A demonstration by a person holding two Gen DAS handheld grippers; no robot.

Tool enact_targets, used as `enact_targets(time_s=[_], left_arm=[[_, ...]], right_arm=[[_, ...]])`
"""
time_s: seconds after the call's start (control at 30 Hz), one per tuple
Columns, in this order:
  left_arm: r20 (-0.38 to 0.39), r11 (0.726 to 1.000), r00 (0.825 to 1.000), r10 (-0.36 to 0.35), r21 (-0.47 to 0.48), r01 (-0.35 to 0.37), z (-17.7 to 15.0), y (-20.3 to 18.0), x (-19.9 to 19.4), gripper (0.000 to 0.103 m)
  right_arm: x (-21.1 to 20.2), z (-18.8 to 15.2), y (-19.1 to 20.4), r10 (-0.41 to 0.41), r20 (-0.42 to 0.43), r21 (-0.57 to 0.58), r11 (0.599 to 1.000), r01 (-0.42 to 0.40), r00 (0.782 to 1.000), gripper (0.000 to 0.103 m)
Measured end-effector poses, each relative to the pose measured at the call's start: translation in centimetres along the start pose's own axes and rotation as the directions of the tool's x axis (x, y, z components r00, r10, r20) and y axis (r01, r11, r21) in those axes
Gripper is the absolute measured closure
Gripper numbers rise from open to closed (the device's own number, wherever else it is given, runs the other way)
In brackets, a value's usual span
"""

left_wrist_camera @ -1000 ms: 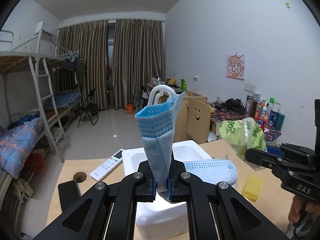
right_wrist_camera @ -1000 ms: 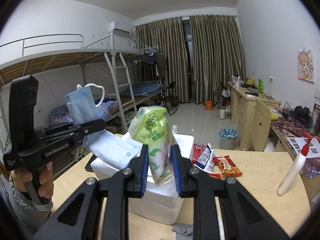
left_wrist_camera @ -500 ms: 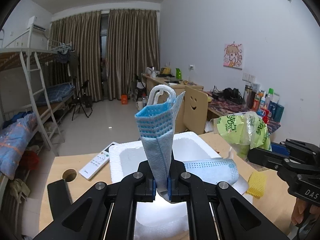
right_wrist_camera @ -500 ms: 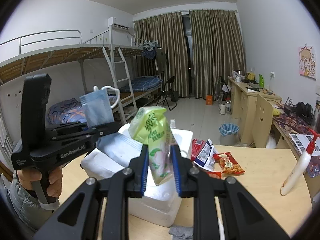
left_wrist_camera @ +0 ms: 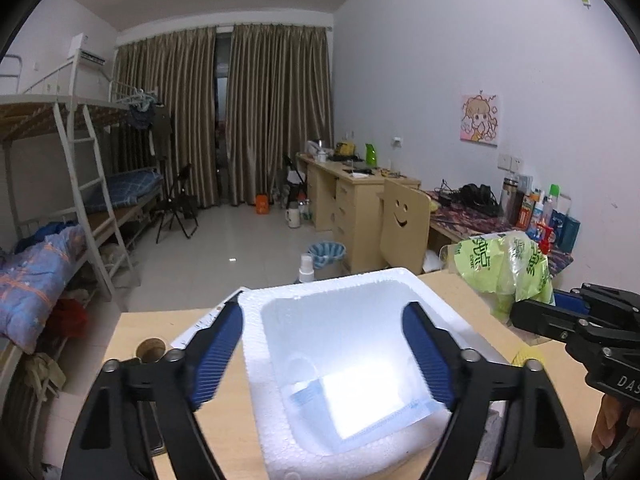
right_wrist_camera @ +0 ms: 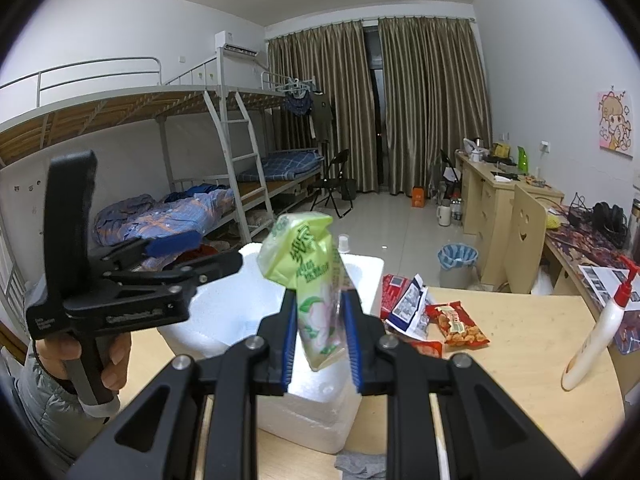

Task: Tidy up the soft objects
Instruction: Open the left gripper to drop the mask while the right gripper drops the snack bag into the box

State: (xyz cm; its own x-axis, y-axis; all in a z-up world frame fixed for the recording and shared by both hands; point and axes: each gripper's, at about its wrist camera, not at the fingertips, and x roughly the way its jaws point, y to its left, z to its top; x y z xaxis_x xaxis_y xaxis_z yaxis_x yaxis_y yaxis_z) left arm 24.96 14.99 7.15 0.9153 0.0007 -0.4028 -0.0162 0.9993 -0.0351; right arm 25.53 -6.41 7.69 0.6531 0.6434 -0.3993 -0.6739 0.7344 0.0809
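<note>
Left gripper (left_wrist_camera: 322,354) fingers just sprang apart over the foam box (left_wrist_camera: 360,308); a mask (left_wrist_camera: 316,394), seemingly, lies below.

We look forward and slightly down from each wrist, close over the foam box (left_wrist_camera: 256,356). Both views share that box, the wooden table (right_wrist_camera: 516,344), and the curtains (left_wrist_camera: 276,112) far behind.
</note>
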Motion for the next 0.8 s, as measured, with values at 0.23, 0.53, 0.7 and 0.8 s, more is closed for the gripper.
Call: enact_targets(time_s=[0.23,0.53,0.7,0.8], left_arm=[[0.036,1.000,0.999,0.017,-0.015,-0.016,-0.1,0.5,-1.2,0.006],[0.050,0.999,0.998,0.034,-0.032,-0.033,-0.3,1.2,-2.4,0.002],[0.074,0.998,0.996,0.044,-0.043,-0.041,-0.3,1.6,-3.3,0.000],[0.082,0.998,0.995,0.052,-0.047,-0.048,-0.3,2.0,-3.7,0.000]], right_arm=[[0.6,0.1,0.4,0.002,-0.010,-0.005,1.000,-0.002,1.000,0.077],[1.2,0.3,0.4,0.010,-0.015,-0.012,1.000,-0.010,1.000,0.077],[2.1,0.3,0.5,0.018,-0.024,-0.019,1.000,-0.019,1.000,0.077],[2.6,0.4,0.6,0.022,-0.030,-0.024,0.999,-0.023,0.999,0.077]])
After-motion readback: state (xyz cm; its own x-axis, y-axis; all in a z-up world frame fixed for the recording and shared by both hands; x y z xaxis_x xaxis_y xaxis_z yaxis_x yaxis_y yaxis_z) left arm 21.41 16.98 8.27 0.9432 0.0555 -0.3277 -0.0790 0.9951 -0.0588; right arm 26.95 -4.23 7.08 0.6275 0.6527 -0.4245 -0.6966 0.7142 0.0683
